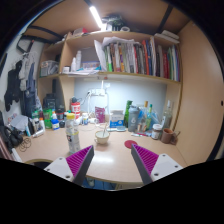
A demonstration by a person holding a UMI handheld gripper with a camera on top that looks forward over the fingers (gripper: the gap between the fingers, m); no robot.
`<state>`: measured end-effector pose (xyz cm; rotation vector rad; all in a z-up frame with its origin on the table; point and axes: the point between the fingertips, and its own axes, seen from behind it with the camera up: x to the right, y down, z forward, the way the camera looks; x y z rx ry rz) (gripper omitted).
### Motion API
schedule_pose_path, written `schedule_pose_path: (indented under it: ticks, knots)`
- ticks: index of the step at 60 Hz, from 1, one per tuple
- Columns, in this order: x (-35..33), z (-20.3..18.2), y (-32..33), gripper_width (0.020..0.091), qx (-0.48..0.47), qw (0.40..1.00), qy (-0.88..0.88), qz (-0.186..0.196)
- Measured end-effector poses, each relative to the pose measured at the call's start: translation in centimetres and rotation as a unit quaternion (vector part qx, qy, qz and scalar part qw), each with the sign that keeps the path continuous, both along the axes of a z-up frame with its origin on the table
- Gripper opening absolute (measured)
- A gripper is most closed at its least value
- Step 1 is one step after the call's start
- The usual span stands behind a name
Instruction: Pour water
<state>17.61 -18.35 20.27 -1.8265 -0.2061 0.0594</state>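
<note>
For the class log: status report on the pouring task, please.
Tool open, empty, over the desk. Bottle and cup upright ahead, untouched. Pink lid-like item beside cup; path otherwise open.

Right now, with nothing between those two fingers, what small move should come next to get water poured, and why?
Probably ease forward and left toward the clear bottle. The gripper is open and empty, the bottle stands upright on the desk beyond the left finger, and the cup waits beside it.

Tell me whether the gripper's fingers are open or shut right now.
Open: the gripper shows a wide gap between its purple pads, nothing held; the wooden desk shows between them.
</note>
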Motion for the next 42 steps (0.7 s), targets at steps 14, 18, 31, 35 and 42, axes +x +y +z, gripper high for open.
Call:
schedule_pose_path:
  ticks: [14,18,31,35,42]
  knots:
    - [-0.9,0.3,0.5,0.0839,0.007,1.000,-0.003,0.007]
    - [-1.3,0.0,0.5,0.0841,0.006,1.000,-0.003,0.011]
    - [-5.8,-2.5,1.3,0.0841,0.018,0.998,0.014,0.060]
    - [-7.8,-3.7,1.9,0.0842,0.027,0.996,0.019,0.079]
    - [-11.8,-5.5,3.3,0.0843,0.052,0.992,0.037,0.111]
